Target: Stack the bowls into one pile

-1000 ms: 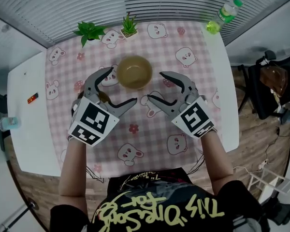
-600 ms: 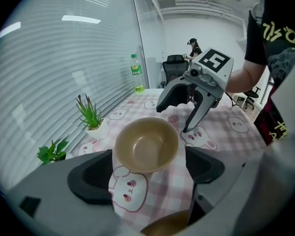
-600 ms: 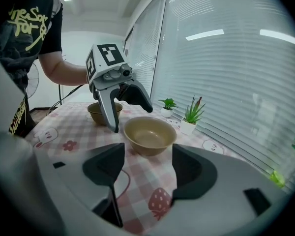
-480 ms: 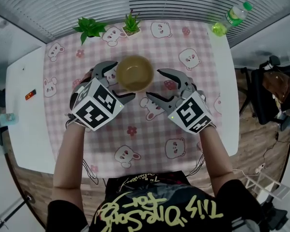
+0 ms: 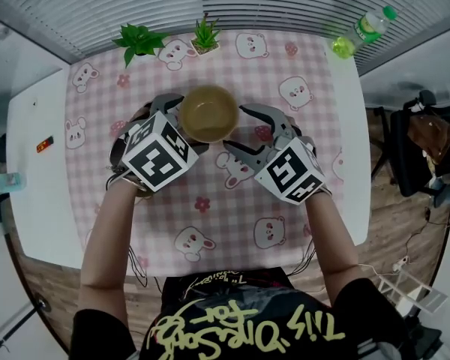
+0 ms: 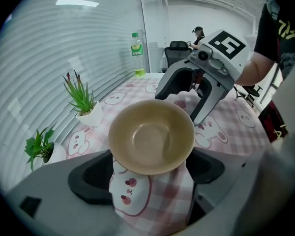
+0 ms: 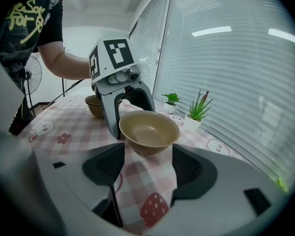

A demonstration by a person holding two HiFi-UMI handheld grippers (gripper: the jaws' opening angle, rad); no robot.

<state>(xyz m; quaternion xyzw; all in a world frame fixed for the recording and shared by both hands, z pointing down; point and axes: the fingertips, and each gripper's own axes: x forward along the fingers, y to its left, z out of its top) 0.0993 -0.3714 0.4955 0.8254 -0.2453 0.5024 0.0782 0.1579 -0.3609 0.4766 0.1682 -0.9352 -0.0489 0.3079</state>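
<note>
A tan bowl (image 5: 208, 113) stands upright and empty on the pink checked tablecloth (image 5: 232, 201). My left gripper (image 5: 181, 124) is at its left side, open, with a jaw on each side of the bowl's near edge (image 6: 151, 135). My right gripper (image 5: 235, 128) faces it from the right, also open, and the bowl (image 7: 149, 129) sits just past its fingertips. In the right gripper view a second, darker brown bowl (image 7: 94, 105) shows on the cloth behind the left gripper (image 7: 120, 82). The head view hides that bowl under the left gripper's cube.
Two small potted plants (image 5: 139, 42) (image 5: 205, 36) stand at the cloth's far edge. A green bottle (image 5: 362, 31) is at the far right corner. The white table (image 5: 34, 186) carries a small red item (image 5: 44, 144) at the left. A dark chair (image 5: 420, 141) is off to the right.
Both grippers have moved forward and closed in on the tan bowl from either side. The left one has swung up over the darker bowl.
</note>
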